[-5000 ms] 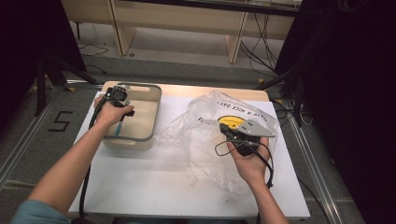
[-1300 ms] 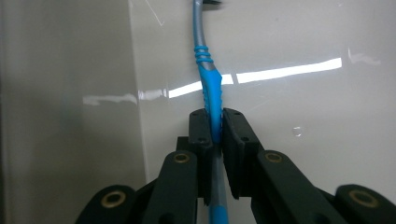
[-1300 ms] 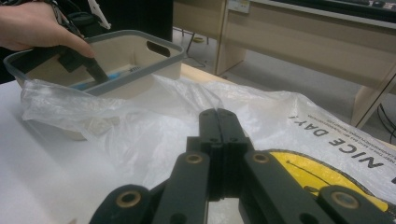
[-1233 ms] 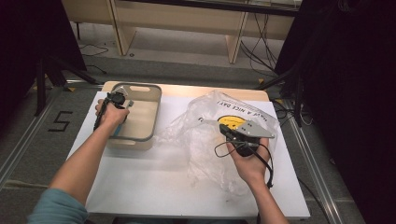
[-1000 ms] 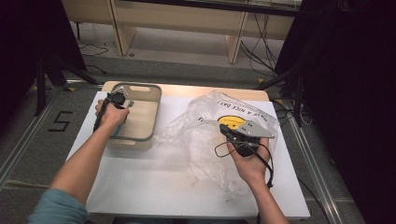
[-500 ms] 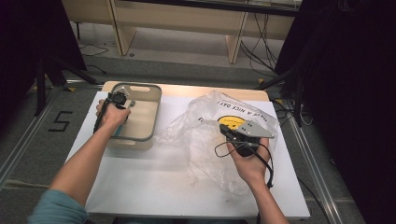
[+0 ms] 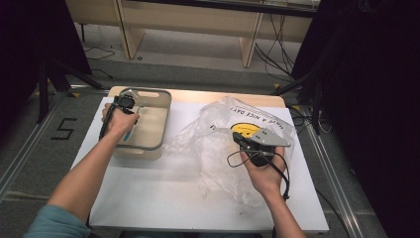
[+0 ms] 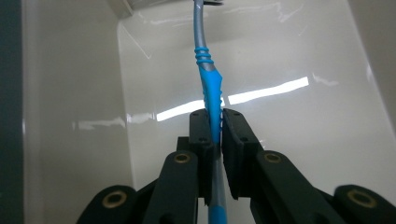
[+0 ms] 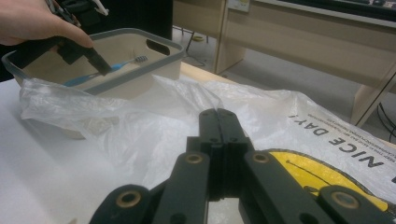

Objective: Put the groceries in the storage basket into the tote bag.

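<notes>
At the upper left of the high view, the left gripper (image 7: 130, 105) is clamped on the blue rubbery grip of a toothbrush (image 8: 208, 84), held inside the glossy cream plastic bin (image 7: 159, 119); it looks light, stiff and slim, best pinched at that ribbed grip. The right gripper (image 9: 218, 122), jaws pressed together and seemingly empty, rests on a thin, crinkly, slippery plastic bag (image 7: 218, 144) right of centre.

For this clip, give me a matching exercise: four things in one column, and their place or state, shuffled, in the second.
Things:
1. toothbrush
2. plastic bag
3. right hand-held gripper
4. bin

Places or states:
A. crumpled on the table, printed with a yellow face
B. jaws closed, over the bag
C. beige, grey-rimmed, at the table's left
D. clamped in the left hand-held gripper, inside the bin

Pairs: 1-D, 2-A, 3-B, 4-C
</notes>
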{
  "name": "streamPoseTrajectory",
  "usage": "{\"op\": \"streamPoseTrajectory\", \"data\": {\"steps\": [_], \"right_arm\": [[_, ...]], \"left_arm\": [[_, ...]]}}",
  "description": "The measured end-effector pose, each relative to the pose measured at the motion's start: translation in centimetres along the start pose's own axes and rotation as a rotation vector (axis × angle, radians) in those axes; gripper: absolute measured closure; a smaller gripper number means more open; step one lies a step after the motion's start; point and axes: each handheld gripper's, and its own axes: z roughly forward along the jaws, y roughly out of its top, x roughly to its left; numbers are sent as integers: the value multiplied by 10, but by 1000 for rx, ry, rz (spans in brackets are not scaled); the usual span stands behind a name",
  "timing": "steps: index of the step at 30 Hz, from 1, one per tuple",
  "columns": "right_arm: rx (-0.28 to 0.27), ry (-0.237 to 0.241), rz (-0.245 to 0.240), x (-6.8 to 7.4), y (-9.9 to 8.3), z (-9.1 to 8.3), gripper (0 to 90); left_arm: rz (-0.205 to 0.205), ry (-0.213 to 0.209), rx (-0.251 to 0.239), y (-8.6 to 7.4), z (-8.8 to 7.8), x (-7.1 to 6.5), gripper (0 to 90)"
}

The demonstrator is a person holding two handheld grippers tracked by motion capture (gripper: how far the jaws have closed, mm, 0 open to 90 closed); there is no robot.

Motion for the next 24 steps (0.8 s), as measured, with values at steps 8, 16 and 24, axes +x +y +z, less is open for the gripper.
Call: {"op": "streamPoseTrajectory", "data": {"steps": [8,16,24], "right_arm": [[0,-2,-1,1,0,0,900],[0,0,0,1,0,0,900],[0,0,-1,1,-1,0,900]], "left_arm": [[6,-11,-32,1,-7,-2,823],[-4,-33,-84,1,-17,-4,823],[12,-43,-122,1,-28,-10,823]]}}
